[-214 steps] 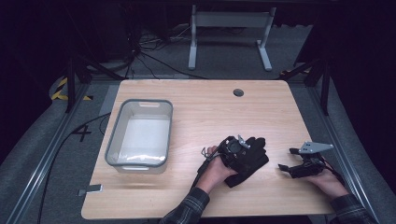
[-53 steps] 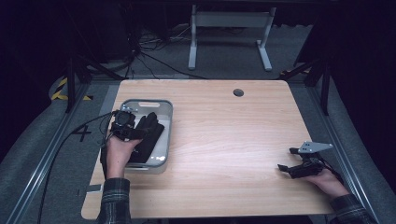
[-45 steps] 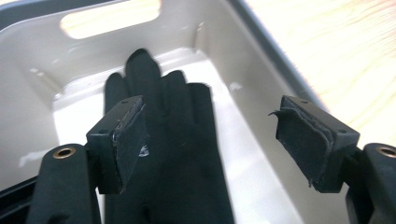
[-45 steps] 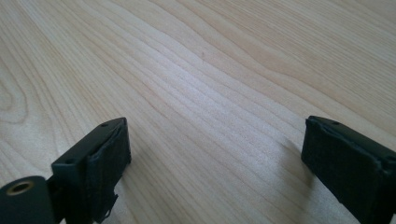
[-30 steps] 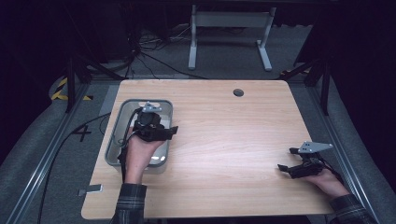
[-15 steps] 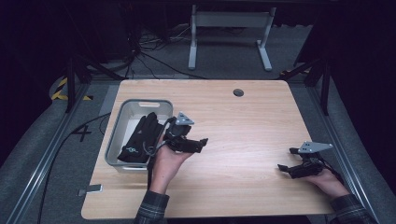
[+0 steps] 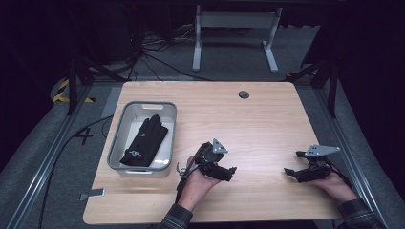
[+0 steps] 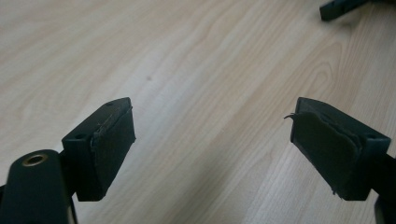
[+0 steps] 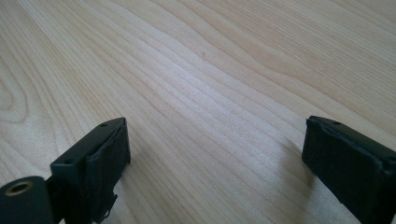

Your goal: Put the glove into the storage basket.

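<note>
A black glove (image 7: 144,141) with a small light logo lies flat inside the grey tray (image 7: 125,167) at the table's left. My left gripper (image 7: 230,172) hovers low over bare wood near the front middle, to the right of the tray. Its jaws have just been opening and stand wide with nothing between them (image 8: 212,126). My right gripper (image 7: 288,172) rests near the front right, pointing left, open and empty over the wood (image 9: 215,140). The tip of the right gripper (image 8: 340,6) shows at the top of the left gripper view.
The light wooden table (image 7: 267,124) has a round cable hole (image 7: 244,94) near its far edge. Black cables and a metal stand (image 7: 235,28) sit on the floor behind. A small metal clip (image 7: 92,194) lies at the front left corner.
The left hand has drawn away from the tray, rightward and toward the front edge, leaving the glove inside it. The right hand has stayed put.
</note>
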